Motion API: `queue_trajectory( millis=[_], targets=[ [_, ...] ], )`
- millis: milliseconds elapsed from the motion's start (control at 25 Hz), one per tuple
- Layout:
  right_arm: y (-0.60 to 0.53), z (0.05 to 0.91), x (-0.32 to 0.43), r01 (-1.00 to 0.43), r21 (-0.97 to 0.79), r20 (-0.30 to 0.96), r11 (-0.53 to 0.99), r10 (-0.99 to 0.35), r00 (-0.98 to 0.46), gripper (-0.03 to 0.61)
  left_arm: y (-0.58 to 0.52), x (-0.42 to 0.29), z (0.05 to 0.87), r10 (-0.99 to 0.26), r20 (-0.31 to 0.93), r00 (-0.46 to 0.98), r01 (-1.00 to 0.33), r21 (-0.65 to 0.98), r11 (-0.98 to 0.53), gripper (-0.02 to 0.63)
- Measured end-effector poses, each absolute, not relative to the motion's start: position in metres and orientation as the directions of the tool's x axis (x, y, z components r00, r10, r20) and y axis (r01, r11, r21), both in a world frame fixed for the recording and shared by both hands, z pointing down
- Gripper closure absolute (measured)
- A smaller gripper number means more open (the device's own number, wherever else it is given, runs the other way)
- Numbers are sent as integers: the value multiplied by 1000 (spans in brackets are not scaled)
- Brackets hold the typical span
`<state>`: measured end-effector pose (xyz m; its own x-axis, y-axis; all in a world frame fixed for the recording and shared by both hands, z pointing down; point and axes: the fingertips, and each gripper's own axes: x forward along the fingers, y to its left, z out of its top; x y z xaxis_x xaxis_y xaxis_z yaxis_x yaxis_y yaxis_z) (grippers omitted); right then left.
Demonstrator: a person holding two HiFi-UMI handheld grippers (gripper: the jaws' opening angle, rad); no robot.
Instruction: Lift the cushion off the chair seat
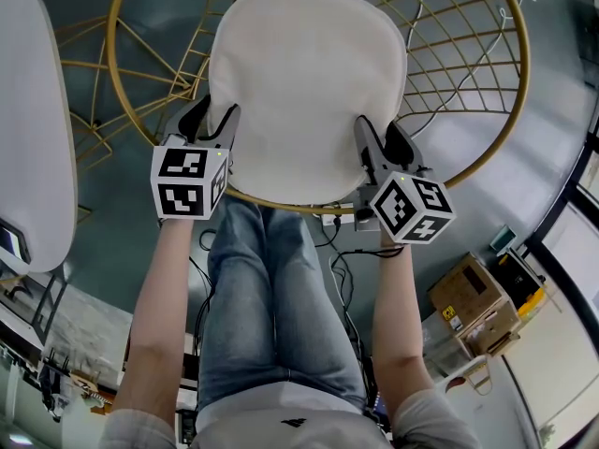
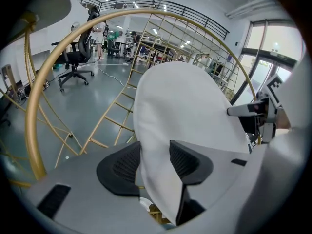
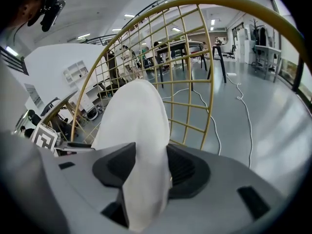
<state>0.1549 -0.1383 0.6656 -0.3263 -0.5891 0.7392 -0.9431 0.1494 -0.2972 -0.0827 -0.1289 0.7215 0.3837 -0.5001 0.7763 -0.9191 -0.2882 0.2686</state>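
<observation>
Left gripper [image 1: 208,110]: jaws spread wide, left edge of the white cushion [image 1: 304,82] taken between them | right gripper [image 1: 379,129]: jaws spread wide, right edge set between them | cushion: seated in the gold wire chair [image 3: 234,1], at its near rim

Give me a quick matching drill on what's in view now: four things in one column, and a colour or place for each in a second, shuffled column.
Things:
1. cushion
2. chair frame
3. left gripper
4. cardboard box

Colour or place:
A. brown, on the floor at the head view's lower right
B. gold wire, ringing the cushion
C. white, its edges between both grippers' jaws
D. at the cushion's left edge in the head view

Pairs: 1-C, 2-B, 3-D, 4-A
</observation>
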Motion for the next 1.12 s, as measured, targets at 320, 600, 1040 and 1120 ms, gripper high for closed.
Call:
queue_trajectory(
  millis=[320,600,1040,1120],
  targets=[
    [-136,662,148,-941,-276,740,194,-582,-337,426,-130,-84,718,-484,802,350,-924,209,-321,531],
    [-133,652,140,-939,-246,729,240,-592,-343,499,-128,-84,704,-513,796,321,-929,157,-336,565],
    [-121,644,129,-929,-258,689,267,-623,-370,505,-114,-98,687,-584,756,295,-944,137,-299,565],
    [-117,632,129,-927,-256,680,274,-630,-374,505,-110,-98,676,-594,749,292,-946,134,-296,565]
  ],
)
